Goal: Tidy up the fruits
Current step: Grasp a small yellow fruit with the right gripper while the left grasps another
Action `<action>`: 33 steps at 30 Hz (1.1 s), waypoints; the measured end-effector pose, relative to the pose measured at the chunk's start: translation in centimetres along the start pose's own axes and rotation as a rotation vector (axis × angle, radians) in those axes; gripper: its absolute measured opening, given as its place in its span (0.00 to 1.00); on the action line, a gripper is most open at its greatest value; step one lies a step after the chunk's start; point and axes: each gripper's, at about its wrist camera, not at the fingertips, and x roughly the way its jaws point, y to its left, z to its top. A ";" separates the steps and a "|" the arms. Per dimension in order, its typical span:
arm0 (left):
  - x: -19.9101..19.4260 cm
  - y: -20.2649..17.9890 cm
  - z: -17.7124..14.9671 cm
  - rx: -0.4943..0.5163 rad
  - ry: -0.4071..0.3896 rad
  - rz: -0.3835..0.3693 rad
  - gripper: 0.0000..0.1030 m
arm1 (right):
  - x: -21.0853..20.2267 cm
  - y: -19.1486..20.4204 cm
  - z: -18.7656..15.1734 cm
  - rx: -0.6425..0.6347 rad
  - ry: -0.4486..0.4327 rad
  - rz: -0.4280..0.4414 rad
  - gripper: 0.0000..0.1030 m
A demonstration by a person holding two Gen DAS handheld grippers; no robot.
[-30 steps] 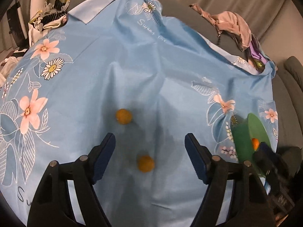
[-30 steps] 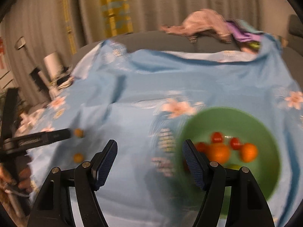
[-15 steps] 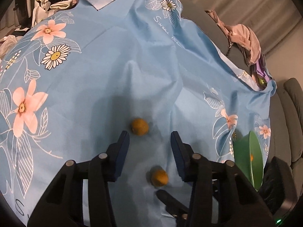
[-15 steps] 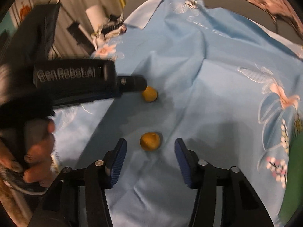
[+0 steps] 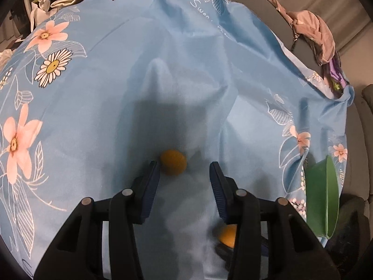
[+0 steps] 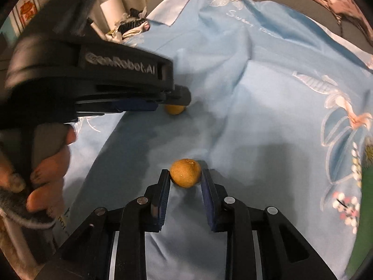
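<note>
Fruits are the concern: two small orange ones lie on the blue flowered cloth (image 5: pixel 186 74). Within the last second both grippers have come down from a higher, wider view and narrowed their jaws. The right gripper (image 6: pixel 185 178) now brackets the near orange fruit (image 6: pixel 185 172) at lower centre of its view, jaws close against both sides though a firm grip is uncertain. The left gripper (image 5: pixel 184 171) has its jaws open, with the far orange fruit (image 5: pixel 173 162) just ahead of the tips, beside the left one. The green bowl (image 5: pixel 322 193) sits at the right edge, probably where both fruits go next.
</note>
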 end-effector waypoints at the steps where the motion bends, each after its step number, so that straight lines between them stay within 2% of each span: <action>1: 0.1 -0.1 0.1 0.007 -0.003 0.008 0.42 | -0.3 -0.3 -0.3 0.002 0.003 -0.009 0.27; 5: 0.7 -0.1 0.2 0.002 -0.003 0.030 0.40 | -1.4 -1.9 -1.4 0.029 0.010 -0.044 0.27; 7: 1.3 0.1 0.1 -0.008 0.016 0.022 0.33 | -1.7 -2.5 -1.5 0.050 0.013 -0.057 0.27; 10: 1.4 -0.2 -0.1 0.012 -0.009 0.063 0.24 | -1.6 -3.1 -1.3 0.054 0.016 -0.077 0.27; 18: 1.5 -0.4 -0.4 0.031 -0.056 0.087 0.25 | -1.3 -3.7 -1.2 0.054 0.023 -0.084 0.27; 22: 0.8 -0.6 -1.0 0.014 -0.065 0.062 0.25 | -1.6 -3.7 -1.2 0.056 0.011 -0.083 0.27; 27: -0.9 -2.3 -2.2 0.090 -0.131 0.081 0.25 | -2.1 -4.0 -1.2 0.066 -0.004 -0.090 0.27; 33: -2.4 -3.3 -4.0 0.124 -0.179 0.082 0.25 | -3.3 -4.4 -1.2 0.090 -0.029 -0.090 0.27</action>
